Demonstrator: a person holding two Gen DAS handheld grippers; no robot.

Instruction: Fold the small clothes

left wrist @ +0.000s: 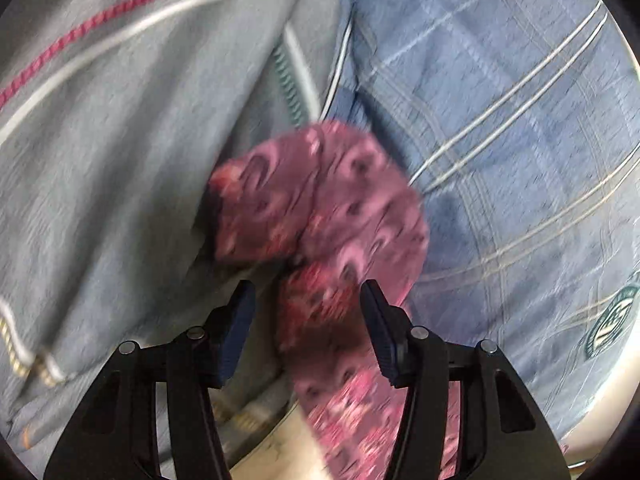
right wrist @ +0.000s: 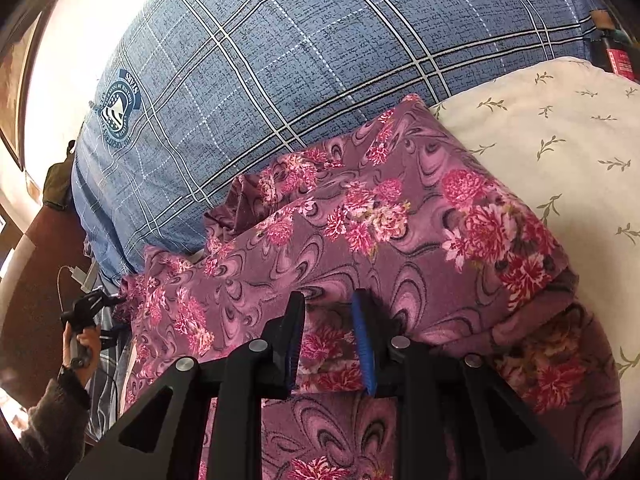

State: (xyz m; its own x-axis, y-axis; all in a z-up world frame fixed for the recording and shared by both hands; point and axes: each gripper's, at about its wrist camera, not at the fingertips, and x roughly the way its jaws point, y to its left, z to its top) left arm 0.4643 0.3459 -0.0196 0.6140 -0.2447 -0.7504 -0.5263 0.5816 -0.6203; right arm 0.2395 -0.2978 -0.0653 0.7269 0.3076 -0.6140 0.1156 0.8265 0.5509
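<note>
Evidently right hand-held gripper [right wrist: 332, 340] is pinching the garment [right wrist: 400, 232], anchoring it; left hand-held gripper [left wrist: 308, 320] is hanging spread, cloth loose between.

Blue plaid bed cover [right wrist: 320, 40] — floral garment [right wrist: 360, 240] on it (rumpled), cream pillow [right wrist: 560, 140]

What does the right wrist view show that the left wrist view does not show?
Only the right wrist view shows the cream pillow with leaf print, the person's left hand holding its hand-held gripper, and the right hand-held gripper with a fold of floral cloth between its pads.

Only the left wrist view shows the grey cloth with a red stripe and the left hand-held gripper, open.

Both show the purple floral garment and the blue checked bedding.
</note>
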